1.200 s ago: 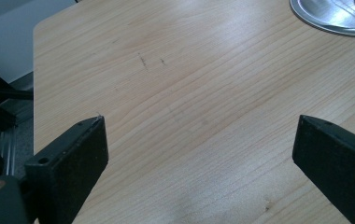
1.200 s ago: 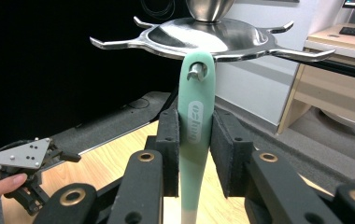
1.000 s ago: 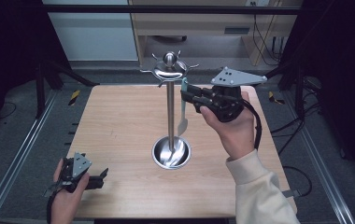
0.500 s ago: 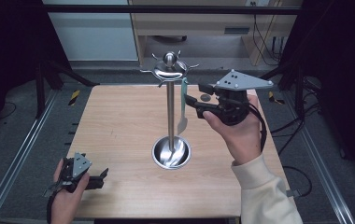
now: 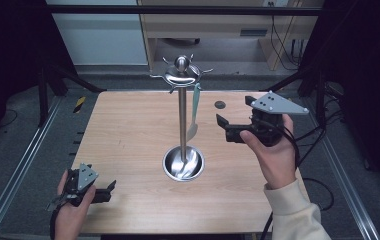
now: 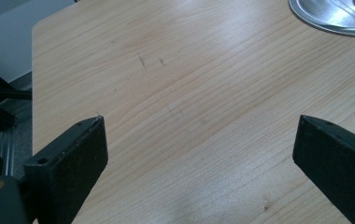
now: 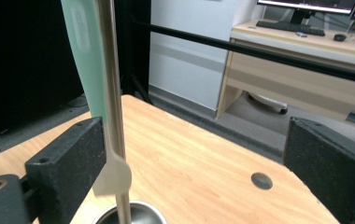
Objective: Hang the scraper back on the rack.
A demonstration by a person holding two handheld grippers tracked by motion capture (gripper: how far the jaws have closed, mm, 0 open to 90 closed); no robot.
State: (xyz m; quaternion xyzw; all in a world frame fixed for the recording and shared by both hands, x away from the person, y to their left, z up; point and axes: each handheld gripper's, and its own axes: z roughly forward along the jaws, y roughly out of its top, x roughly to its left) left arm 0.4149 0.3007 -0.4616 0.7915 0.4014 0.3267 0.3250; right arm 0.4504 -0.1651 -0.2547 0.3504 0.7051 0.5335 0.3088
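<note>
Wooden table [image 5: 128, 130]: right gripper [image 5: 224, 128] open beside spatula [image 5: 194, 112].

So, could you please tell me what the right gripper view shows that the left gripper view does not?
Right gripper view: the stand's pole with a pale green utensil hanging beside it, a dark hole in the table, and a desk behind. Left gripper view: bare table between the left gripper jaws, which are wide apart. Both share the table and part of the stand's metal base; the right gripper is open too.
</note>
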